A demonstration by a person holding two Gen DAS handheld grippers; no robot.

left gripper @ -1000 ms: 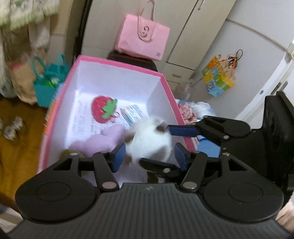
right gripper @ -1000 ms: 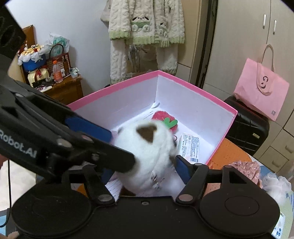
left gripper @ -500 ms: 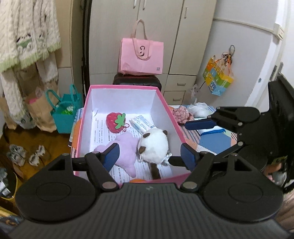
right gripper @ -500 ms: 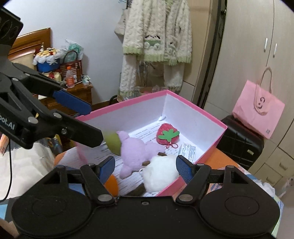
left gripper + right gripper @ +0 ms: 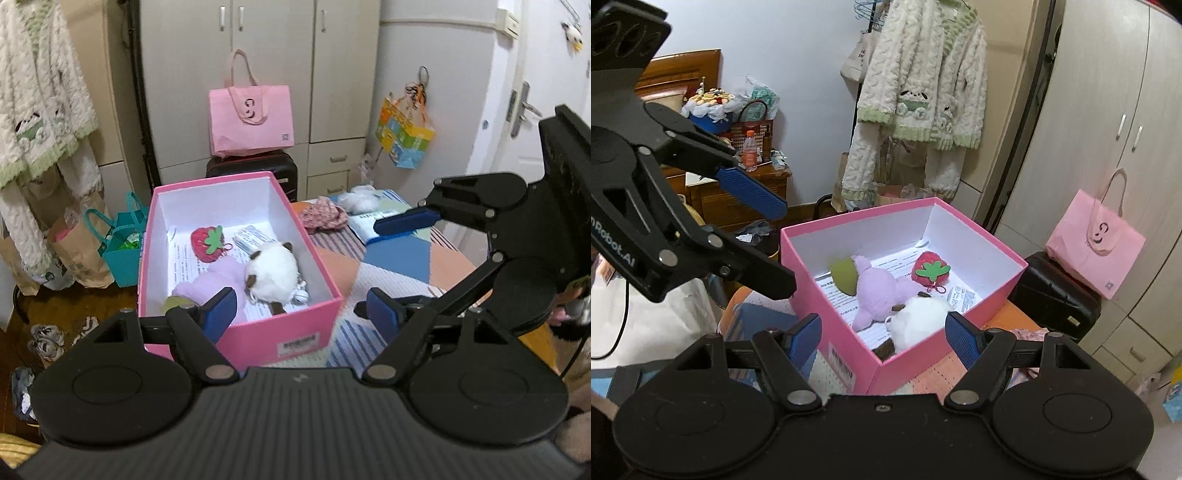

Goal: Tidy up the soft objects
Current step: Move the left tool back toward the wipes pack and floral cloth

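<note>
Left gripper reads "Robot.AI" (partly cut).

Soft, even indoor light fills both views, bright enough for clear colour. A small glare patch sits on the white inner wall of the pink box, and its near wall shades the floor inside. Fisheye distortion bows the wardrobe doors and door. Slight blur softens the left view's edges.
</note>
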